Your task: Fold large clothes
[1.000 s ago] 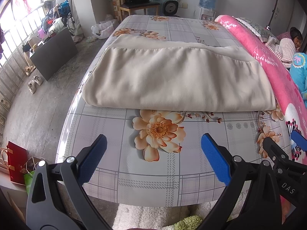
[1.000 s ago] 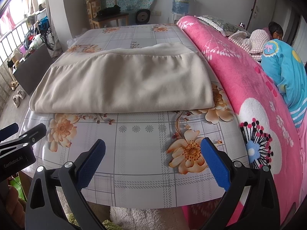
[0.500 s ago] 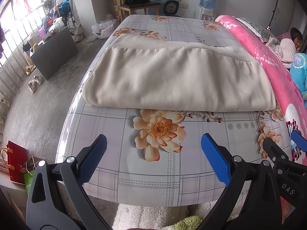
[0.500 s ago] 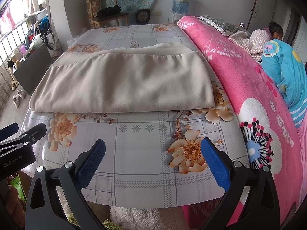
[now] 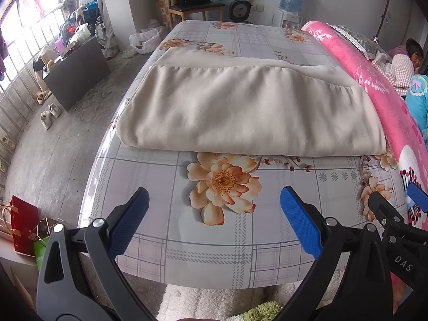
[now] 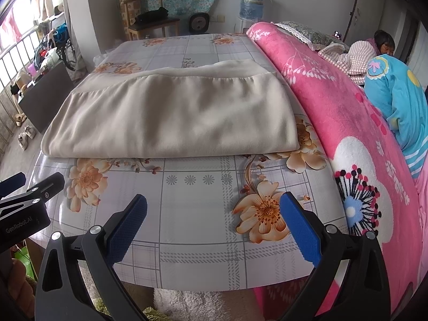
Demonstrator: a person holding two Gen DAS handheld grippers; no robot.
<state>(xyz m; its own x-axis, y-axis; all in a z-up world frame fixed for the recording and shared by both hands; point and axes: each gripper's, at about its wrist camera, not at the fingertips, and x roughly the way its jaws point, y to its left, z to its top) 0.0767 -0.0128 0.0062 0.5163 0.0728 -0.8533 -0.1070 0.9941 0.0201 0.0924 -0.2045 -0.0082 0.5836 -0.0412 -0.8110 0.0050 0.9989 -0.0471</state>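
Both grippers check out the same: our left gripper (image 5: 214, 208) and right gripper (image 6: 214, 214) are spread wide and hold nothing, poised above the near edge of the table (image 5: 165, 176). Against the views of a second ago we find no change; neither tool has shifted and the cloth lies as it did. We read this as a pause, either with a fold just finished or before another is begun.

The beige garment (image 5: 248, 112) lies flat across the middle of the table, doubled over, its upper layer set back from the far edge so a strip of the lower layer shows. Its near fold runs straight, well clear of both sets of fingers. It looks soft and thick; we judge that a further fold would need both near corners taken together.

The surface is a glossy floral plaid tablecloth (image 6: 192, 214). A pink blanket (image 6: 334, 112) borders the right side; a person (image 6: 385, 45) rests beyond it. A chair (image 5: 195, 2) and water dispenser (image 5: 291, 0) stand at the far wall.
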